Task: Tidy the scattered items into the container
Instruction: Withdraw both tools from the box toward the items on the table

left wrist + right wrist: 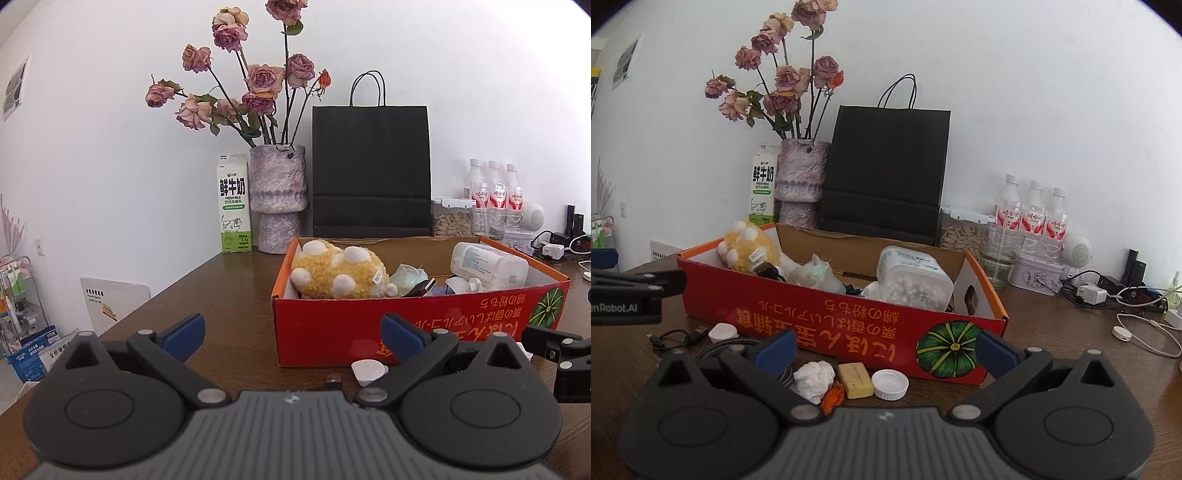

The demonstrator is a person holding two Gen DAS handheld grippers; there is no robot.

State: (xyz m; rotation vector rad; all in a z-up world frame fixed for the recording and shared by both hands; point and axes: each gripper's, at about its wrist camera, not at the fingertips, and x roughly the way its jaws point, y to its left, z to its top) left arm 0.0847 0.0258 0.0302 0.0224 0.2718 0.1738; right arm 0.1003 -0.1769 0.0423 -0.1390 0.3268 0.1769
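Note:
A red cardboard box (pixel 332 332) (pixel 827 314) stands on the brown table, holding a yellow plush toy (pixel 340 269) (pixel 750 247), a white plastic tub (pixel 487 264) (pixel 912 280) and crumpled bits. In front of it lie a crumpled tissue (pixel 814 380), a yellow eraser-like block (pixel 855 380), a white bottle cap (pixel 890 384), an orange scrap (pixel 833 398), a small white lid (pixel 367 371) (pixel 721 331), a black USB cable (pixel 333 380) (pixel 676 338) and a braided cord (pixel 720 349). My left gripper (pixel 291 334) is open before the box. My right gripper (pixel 886 349) is open just above the loose items.
Behind the box stand a black paper bag (pixel 371 170), a vase of dried roses (pixel 279 199) and a milk carton (pixel 233 206). At right are water bottles (pixel 1030 210), a glass (pixel 1001 254), a seed jar (pixel 960 232), a tin (pixel 1036 277) and chargers with cables (pixel 1137 317).

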